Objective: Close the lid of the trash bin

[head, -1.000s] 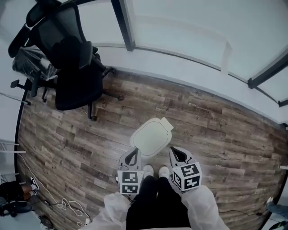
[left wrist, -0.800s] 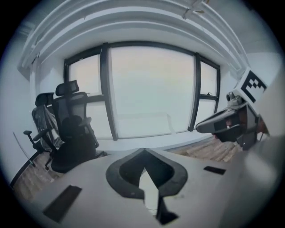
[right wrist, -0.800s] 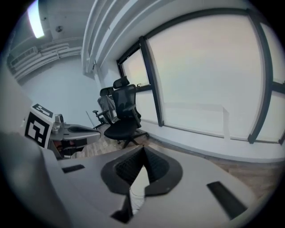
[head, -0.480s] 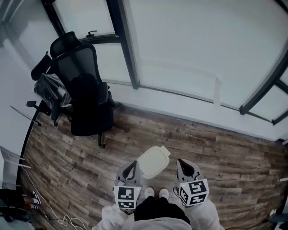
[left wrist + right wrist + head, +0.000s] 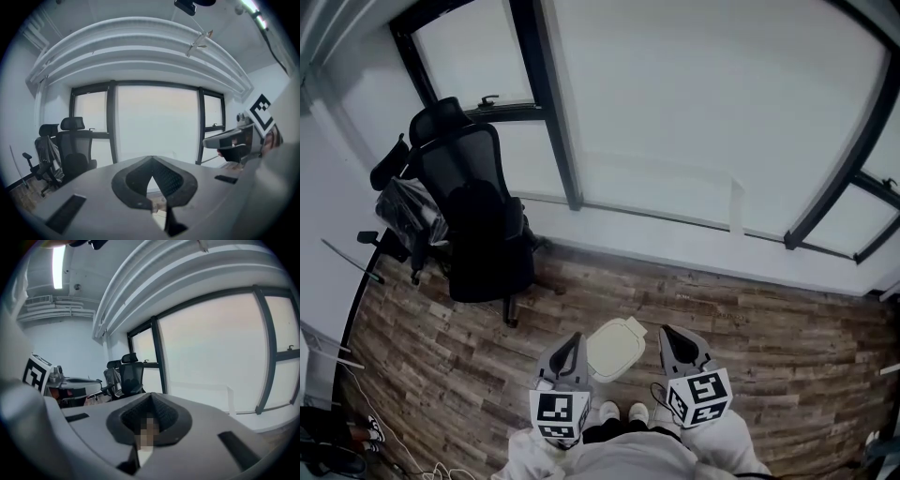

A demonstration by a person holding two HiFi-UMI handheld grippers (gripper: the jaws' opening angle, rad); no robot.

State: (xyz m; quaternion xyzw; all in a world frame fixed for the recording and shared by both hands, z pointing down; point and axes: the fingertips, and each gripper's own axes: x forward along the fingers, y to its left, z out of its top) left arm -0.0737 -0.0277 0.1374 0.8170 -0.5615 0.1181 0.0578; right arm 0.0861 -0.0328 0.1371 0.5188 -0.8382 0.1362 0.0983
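The trash bin (image 5: 615, 349) stands on the wood floor just ahead of my feet, its white lid lying flat over the top with a small tab toward the window. My left gripper (image 5: 575, 341) hangs to the bin's left and my right gripper (image 5: 667, 334) to its right, both above it and apart from it. Each is shut with nothing between its fingers. In the left gripper view the left gripper (image 5: 151, 164) points level at the window. The right gripper (image 5: 151, 397) points the same way in its own view.
A black office chair (image 5: 480, 228) stands at the left by the window, with a second chair and a dark bag (image 5: 401, 208) behind it. Dark window frames (image 5: 547, 103) run along a white sill. Cables (image 5: 441, 469) lie on the floor at the lower left.
The head view has lifted toward the window, so the bin now looks smaller and lower in the picture. Both grippers have kept their places on either side of it.
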